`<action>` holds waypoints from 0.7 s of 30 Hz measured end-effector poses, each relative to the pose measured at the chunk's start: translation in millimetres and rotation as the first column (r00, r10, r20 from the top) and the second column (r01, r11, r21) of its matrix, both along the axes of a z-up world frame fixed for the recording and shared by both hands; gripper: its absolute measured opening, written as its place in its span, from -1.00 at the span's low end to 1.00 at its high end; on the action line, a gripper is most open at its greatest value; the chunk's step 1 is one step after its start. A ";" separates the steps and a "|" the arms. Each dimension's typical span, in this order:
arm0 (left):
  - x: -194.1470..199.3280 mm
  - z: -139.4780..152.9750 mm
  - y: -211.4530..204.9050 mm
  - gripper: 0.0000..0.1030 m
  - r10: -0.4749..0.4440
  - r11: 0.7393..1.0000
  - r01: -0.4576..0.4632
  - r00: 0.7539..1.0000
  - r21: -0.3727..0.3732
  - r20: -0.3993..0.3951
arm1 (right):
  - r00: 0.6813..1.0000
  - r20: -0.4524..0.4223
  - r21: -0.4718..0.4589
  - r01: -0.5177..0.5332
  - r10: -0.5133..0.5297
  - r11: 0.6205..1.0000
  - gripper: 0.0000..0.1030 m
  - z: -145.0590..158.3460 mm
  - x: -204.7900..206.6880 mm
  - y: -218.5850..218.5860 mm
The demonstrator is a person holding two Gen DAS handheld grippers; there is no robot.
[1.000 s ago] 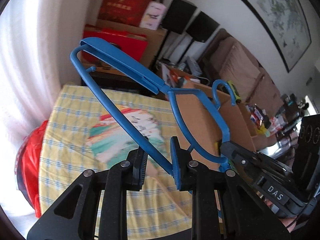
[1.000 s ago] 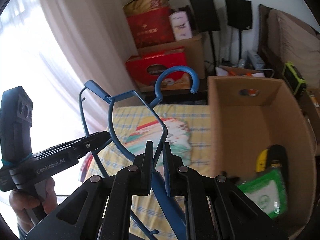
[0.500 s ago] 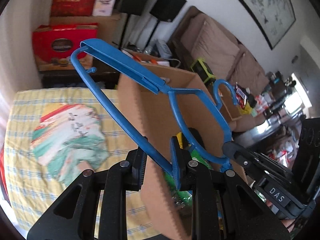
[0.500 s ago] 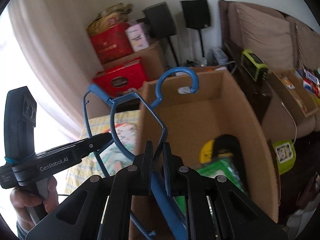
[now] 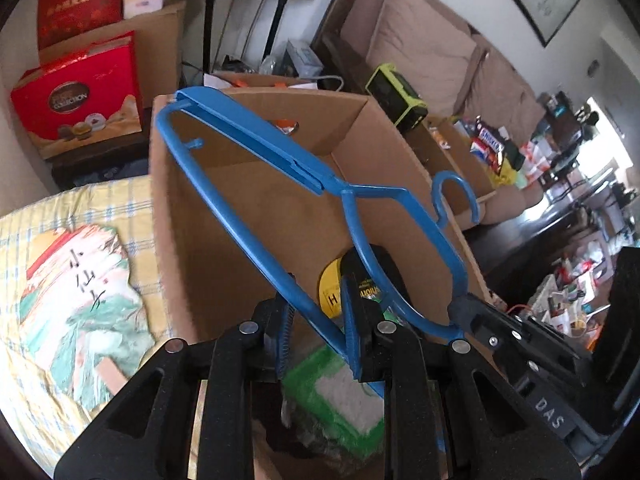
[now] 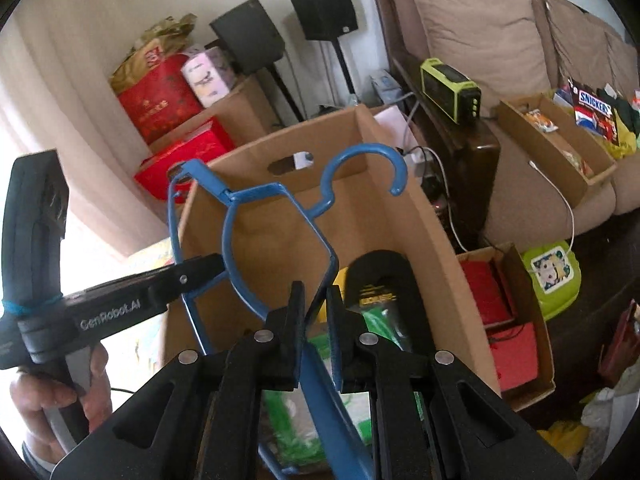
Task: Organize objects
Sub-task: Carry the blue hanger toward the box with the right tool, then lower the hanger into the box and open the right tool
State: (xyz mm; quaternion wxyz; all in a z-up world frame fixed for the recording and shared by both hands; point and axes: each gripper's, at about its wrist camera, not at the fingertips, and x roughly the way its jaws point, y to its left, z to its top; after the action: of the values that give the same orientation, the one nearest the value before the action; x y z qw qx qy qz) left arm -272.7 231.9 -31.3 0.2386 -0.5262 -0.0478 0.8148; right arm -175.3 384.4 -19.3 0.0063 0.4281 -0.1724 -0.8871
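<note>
the blue plastic clothes hanger [image 5: 320, 184] hangs tilted over the open brown cardboard box [image 5: 256, 208], hook [image 6: 366, 168] uppermost. my left gripper [image 5: 320, 332] pinches its lower bar, and my right gripper [image 6: 316, 312] is clamped on its shoulder. inside the box lie a green-edged packet [image 5: 340, 392] and a black-and-yellow item [image 6: 384, 280]. beside the box is a yellow checked cloth [image 5: 80, 208].

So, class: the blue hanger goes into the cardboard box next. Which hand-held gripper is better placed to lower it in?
Probably right: the right hand-held gripper clamps the blue hanger directly above the cardboard box.
</note>
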 end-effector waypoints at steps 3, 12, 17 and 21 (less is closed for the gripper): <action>-10.3 -5.4 11.5 -0.61 -0.009 0.999 0.009 1.000 -0.034 -0.004 | 1.000 0.012 -0.004 0.013 -0.013 1.000 -0.80 -7.2 -10.1 8.4; -22.4 -8.1 -12.6 0.31 0.015 0.998 -0.018 0.999 0.060 0.047 | 0.997 0.074 -0.039 -0.006 0.009 0.999 -0.81 -36.0 -34.4 13.1; -13.1 10.6 -25.1 0.36 0.010 0.997 -0.009 1.000 0.071 -0.002 | 0.995 0.101 -0.035 -0.015 0.018 0.999 -0.80 -44.0 -43.3 7.6; -2.2 27.8 -36.5 0.49 0.007 0.998 -0.004 0.998 0.061 -0.056 | 0.996 0.088 -0.049 -0.002 0.006 0.999 -0.78 -39.0 -37.1 9.7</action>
State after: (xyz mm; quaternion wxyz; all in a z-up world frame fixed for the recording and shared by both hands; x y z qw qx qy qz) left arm -274.9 195.4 -3.5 0.2537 -0.4954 -0.0673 0.8281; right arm -212.5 394.2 -58.3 0.0109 0.4667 -0.1931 -0.8630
